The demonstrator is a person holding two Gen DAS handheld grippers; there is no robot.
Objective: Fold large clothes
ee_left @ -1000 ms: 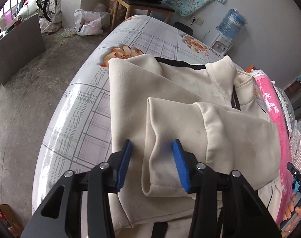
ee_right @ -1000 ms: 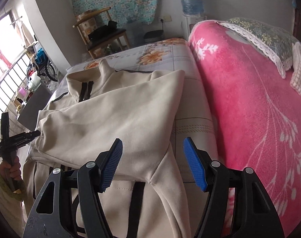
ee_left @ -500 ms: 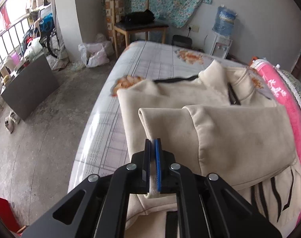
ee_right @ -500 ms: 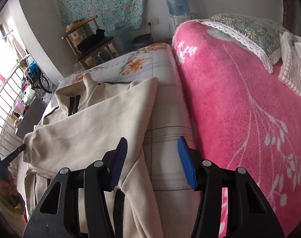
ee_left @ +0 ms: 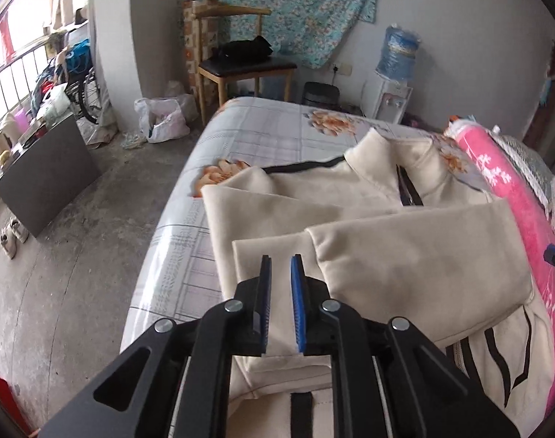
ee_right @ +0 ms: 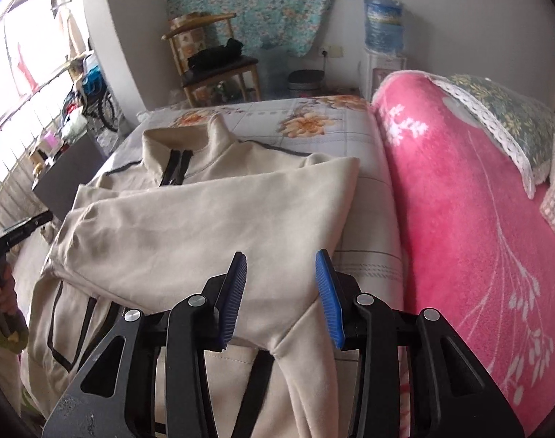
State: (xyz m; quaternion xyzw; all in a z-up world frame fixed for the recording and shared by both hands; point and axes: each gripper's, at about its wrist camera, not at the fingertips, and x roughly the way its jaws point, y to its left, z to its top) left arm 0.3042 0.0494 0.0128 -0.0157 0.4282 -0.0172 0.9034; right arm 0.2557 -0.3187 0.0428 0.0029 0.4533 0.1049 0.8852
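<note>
no readable text, label, brand, number or sign is showing in either wrist view. the water bottle (ee_left: 398, 53) on the dispenser is carrying a blurred blue wrap with no legible lettering, and the wall cloth (ee_left: 277, 7), the bedsheet (ee_left: 263, 135) and the pink blanket (ee_right: 460, 200) are showing only floral patterns.

The jacket (ee_left: 405, 266) is cream with black piping and a black zip; the bedsheet (ee_left: 263, 135) is pale grey, checked with thin lines and printed with orange flowers; the blanket (ee_right: 471, 219) is bright pink with white sprigs; the pillow (ee_right: 511, 109) is dark green, yellow-flowered, white lace-edged; the wall cloth (ee_left: 295, 3) is turquoise floral; both grippers have black arms with blue pads (ee_right: 326, 292)
</note>
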